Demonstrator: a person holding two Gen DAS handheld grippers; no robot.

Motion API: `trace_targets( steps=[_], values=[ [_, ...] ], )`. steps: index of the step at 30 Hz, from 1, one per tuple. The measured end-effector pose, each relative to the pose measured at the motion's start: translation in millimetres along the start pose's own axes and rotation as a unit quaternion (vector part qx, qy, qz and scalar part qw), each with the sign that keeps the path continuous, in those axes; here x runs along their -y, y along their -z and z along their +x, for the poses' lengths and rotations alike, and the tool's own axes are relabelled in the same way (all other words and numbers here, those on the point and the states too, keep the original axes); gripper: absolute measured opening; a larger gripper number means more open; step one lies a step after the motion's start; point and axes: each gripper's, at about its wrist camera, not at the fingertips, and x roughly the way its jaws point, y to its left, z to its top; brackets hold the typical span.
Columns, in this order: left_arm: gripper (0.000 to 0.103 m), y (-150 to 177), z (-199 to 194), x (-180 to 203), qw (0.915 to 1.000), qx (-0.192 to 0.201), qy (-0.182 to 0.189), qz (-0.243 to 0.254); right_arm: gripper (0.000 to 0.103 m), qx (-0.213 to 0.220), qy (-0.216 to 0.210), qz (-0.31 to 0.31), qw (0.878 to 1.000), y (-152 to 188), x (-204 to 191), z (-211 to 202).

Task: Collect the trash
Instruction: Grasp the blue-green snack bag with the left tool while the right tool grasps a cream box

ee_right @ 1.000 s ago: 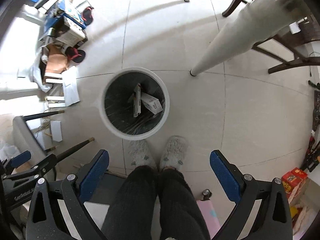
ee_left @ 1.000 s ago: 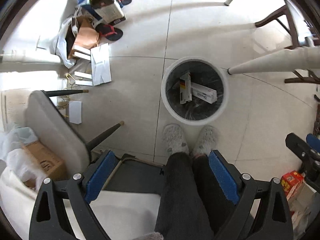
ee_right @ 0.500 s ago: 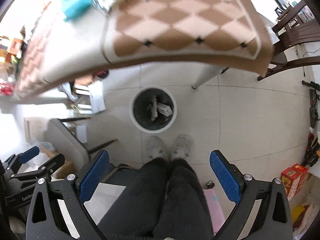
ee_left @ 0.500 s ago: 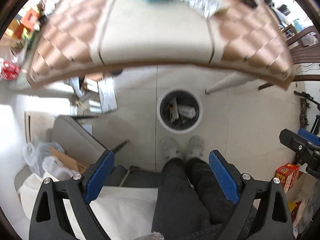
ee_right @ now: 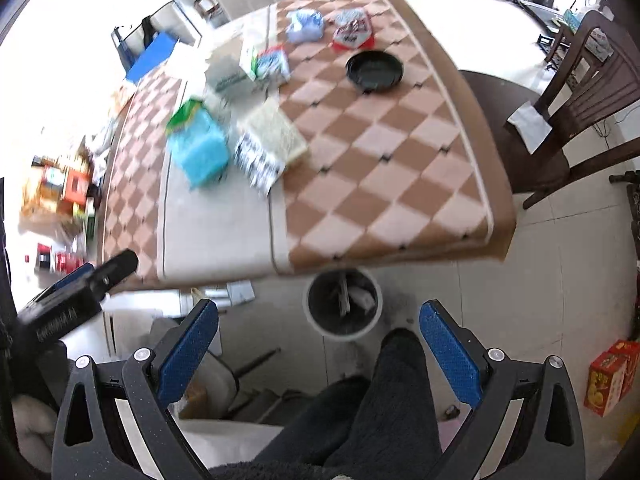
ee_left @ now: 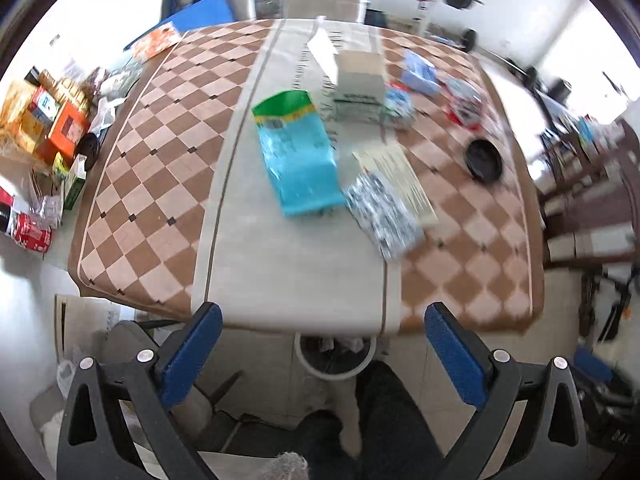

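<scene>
A table with a brown checkered cloth [ee_left: 160,168] carries trash: a blue and green bag [ee_left: 298,156], a patterned wrapper [ee_left: 382,214], a white box [ee_left: 358,80], a paper sheet [ee_left: 400,176], a red packet [ee_left: 462,110] and a black dish [ee_left: 484,158]. A white bin [ee_right: 343,307] holding boxes stands on the floor below the table's near edge. My left gripper [ee_left: 320,344] is open and empty, held above the table edge. My right gripper [ee_right: 319,342] is open and empty, above the bin. The bag [ee_right: 198,144] and dish [ee_right: 375,71] also show in the right wrist view.
A dark wooden chair [ee_right: 576,92] stands right of the table. Boxes and cans [ee_left: 44,128] clutter the left side. A red carton [ee_right: 608,376] sits on the floor at right. The person's legs [ee_right: 384,400] are below the grippers. The left gripper's body [ee_right: 72,300] shows at the left.
Both grippers have risen and tilted up from the bin on the floor; the tabletop with its trash has come fully into view. Both stay open and empty.
</scene>
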Motion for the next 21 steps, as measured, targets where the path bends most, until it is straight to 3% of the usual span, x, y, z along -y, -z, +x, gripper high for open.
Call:
trace_targets(
  steps=[6, 13, 17, 19, 21],
  values=[
    [0.103, -64, 62, -21, 0.9937, -0.041, -0.036, -0.098, 0.102, -0.008, -0.017, 0.026, 0.999, -79, 13, 55],
    [0.103, -135, 164, -24, 0.9814, -0.110, -0.051, -0.149, 0.099, -0.054, -0.015, 0.015, 0.998, -168, 5, 144],
    [0.103, -148, 198, -28, 0.9749, -0.139, -0.045, -0.168, 0.099, -0.078, -0.019, 0.011, 0.997, -206, -2, 184],
    [0.088, -147, 203, -35, 0.9733, -0.138, -0.051, -0.176, 0.098, -0.089, -0.032, 0.008, 0.995, -217, -12, 199],
    [0.088, -142, 201, -44, 0.9738, -0.129, -0.046, -0.182, 0.096, -0.103, -0.039, -0.009, 0.994, -225, -30, 215]
  ],
)
